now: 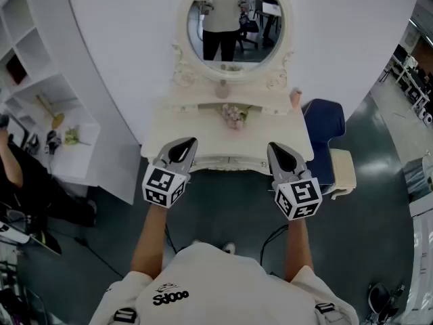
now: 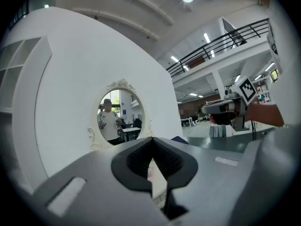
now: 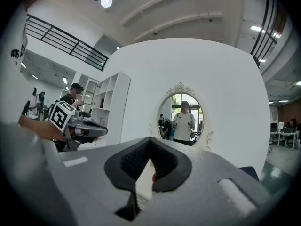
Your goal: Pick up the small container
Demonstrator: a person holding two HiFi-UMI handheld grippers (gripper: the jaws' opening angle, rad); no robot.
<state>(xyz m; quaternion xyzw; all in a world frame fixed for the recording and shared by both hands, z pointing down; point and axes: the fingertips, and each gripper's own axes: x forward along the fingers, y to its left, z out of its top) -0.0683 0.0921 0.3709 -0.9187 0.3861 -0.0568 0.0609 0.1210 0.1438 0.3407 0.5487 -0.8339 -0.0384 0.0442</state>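
A small pale container (image 1: 222,90) stands on the back ledge of the white dressing table (image 1: 169,124), just under the oval mirror (image 1: 235,20). Another small pinkish object (image 1: 295,97) stands at the table's right end. My left gripper (image 1: 190,143) hovers over the table's front left edge, shut and empty. My right gripper (image 1: 272,147) is level with it over the front right edge, also shut with nothing in it. Both are well short of the container. In the left gripper view the jaws (image 2: 151,139) meet at their tips. The right gripper view shows the same (image 3: 150,139).
A small bunch of flowers (image 1: 234,115) lies at the table's middle. A blue chair (image 1: 323,124) stands to the table's right, and a white shelf unit (image 1: 40,93) to its left. A person sits at the far left (image 1: 13,175). The floor is dark grey.
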